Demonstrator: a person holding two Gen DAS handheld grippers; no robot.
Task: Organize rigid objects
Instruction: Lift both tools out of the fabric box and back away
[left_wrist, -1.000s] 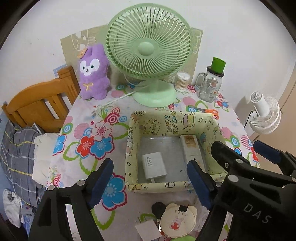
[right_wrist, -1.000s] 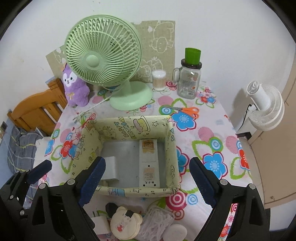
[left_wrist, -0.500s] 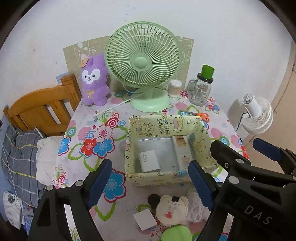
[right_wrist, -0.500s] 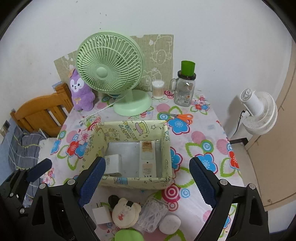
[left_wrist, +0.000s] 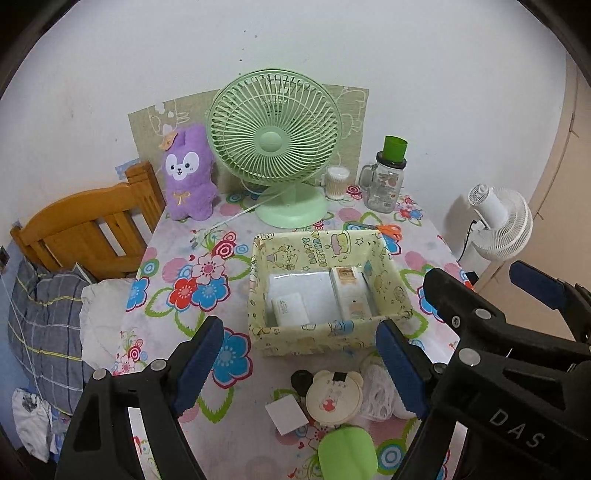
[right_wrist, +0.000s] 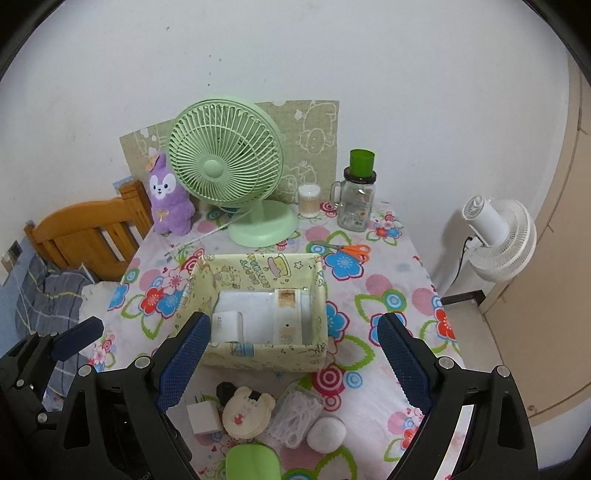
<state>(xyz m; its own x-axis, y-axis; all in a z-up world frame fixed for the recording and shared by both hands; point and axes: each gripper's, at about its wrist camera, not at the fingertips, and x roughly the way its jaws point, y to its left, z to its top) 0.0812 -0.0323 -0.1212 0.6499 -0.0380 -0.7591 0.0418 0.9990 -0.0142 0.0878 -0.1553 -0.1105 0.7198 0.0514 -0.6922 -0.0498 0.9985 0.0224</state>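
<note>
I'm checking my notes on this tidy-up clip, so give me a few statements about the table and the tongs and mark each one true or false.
1. The yellow patterned box holds a white charger block and a long white remote-like bar. True.
2. The orange-handled scissors lie inside the box. False: they lie on the tablecloth behind it.
3. Both tongs, left and right, are open and empty. True.
4. The purple plush bunny stands right of the green fan. False: it stands left of it.
5. The bear-shaped round case sits outside the box, near the tongs. True.
</note>
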